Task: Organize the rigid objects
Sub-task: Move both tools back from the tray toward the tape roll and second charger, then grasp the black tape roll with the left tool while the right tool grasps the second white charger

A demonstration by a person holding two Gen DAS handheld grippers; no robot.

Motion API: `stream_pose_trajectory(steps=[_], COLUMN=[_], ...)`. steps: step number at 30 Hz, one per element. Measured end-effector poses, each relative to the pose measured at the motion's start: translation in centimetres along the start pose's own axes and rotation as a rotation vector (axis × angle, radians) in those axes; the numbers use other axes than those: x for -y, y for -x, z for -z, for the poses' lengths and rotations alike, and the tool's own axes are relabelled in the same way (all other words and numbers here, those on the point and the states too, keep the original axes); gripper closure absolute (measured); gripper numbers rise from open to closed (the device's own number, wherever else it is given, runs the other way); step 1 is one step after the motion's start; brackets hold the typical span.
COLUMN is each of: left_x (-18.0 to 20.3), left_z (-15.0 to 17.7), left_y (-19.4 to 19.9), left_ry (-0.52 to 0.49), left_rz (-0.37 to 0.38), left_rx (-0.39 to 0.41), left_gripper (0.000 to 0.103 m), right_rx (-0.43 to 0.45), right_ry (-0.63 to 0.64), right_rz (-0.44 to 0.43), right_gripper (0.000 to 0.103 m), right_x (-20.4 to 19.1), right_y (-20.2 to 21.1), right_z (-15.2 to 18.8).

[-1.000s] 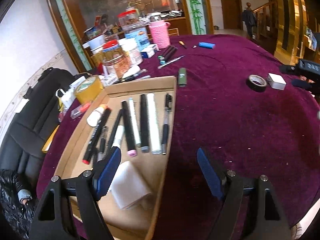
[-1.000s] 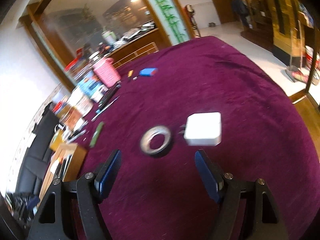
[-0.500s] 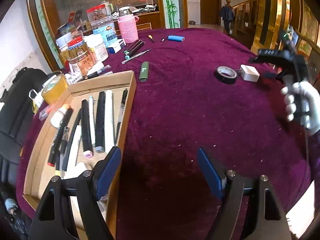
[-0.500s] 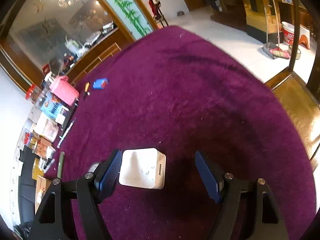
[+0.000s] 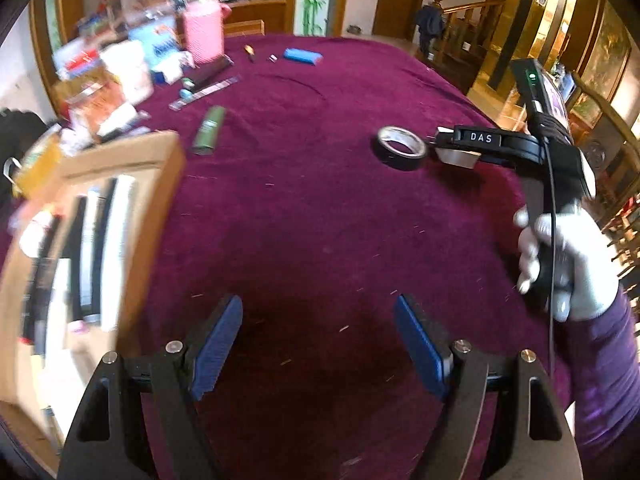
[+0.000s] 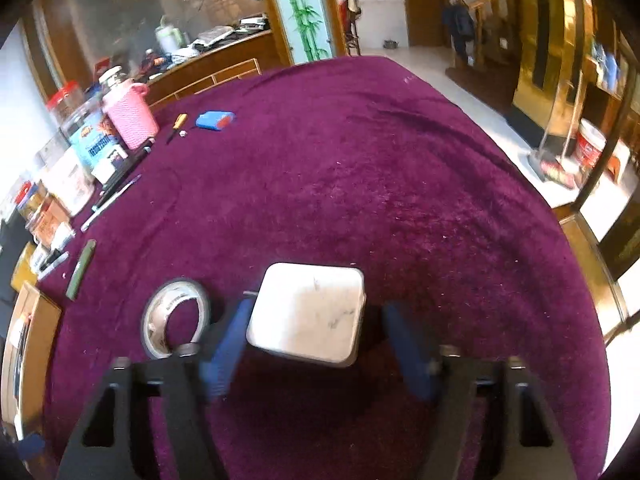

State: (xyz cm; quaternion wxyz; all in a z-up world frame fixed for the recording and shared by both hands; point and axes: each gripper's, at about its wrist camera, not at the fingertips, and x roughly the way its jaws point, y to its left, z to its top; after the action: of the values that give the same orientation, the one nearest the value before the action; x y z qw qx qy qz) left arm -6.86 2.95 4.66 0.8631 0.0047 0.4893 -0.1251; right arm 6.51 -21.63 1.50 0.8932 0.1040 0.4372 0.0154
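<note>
Left of the released left hand-held gripper (image 5: pixel 318 344), the cardboard tray (image 5: pixel 156 216) holds pens (image 5: pixel 86 236); the right hand-held gripper (image 6: pixel 316 344), unclenched, straddles the white box (image 6: pixel 308 312).

Beyond the table — bamboo panel (image 6: pixel 305 12), red bucket (image 6: pixel 590 147).

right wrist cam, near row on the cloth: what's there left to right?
Cardboard tray → green tube → tape roll → white box, which sits between the right gripper jaws.
</note>
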Motion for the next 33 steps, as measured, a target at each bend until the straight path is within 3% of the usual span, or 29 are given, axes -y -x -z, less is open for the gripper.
stream_pose_trajectory(steps=[6, 13, 19, 24, 25, 27, 30, 33], left_x=[2.1, 2.5, 2.3, 3.0, 3.2, 3.8, 4.4, 5.3], left_z=[-3.6, -9.2, -12.0, -13.3, -13.3, -13.5, -13.6, -13.5], left_y=[-2.9, -7.6, -10.7, -12.3, -12.4, -12.6, -12.6, -12.9], left_ry=[-0.025, 0.037, 0.103, 0.046, 0.028, -0.033, -0.067, -0.104], left_rz=[0.010, 0.031, 0.070, 0.023, 0.016, -0.010, -0.009, -0.029], left_rx=[0.032, 0.022, 0.008, 0.023, 0.027, 0.037, 0.045, 0.054], left_gripper=[0.026, 0.026, 0.026, 0.027, 0.029, 0.051, 0.062, 0.064], right_rx=[0.001, 0.008, 0.007, 0.008, 0.007, 0.008, 0.007, 0.007], right_ry=[-0.041, -0.092, -0.098, -0.090, -0.090, -0.092, -0.097, -0.100], right_rz=[-0.023, -0.032, -0.044, -0.035, -0.034, -0.035, -0.037, -0.037], right_gripper=[0.045, 0.044, 0.044, 0.044, 0.044, 0.044, 0.044, 0.044], right_x=[1.2, 2.2, 2.5, 2.3, 2.3, 2.3, 2.3, 2.4], right_y=[0.6, 0.6, 0.4, 0.3, 0.3, 0.2, 0.2, 0.1], right_z=[0.5, 0.2, -0.1, -0.2, -0.2, -0.2, -0.3, -0.3])
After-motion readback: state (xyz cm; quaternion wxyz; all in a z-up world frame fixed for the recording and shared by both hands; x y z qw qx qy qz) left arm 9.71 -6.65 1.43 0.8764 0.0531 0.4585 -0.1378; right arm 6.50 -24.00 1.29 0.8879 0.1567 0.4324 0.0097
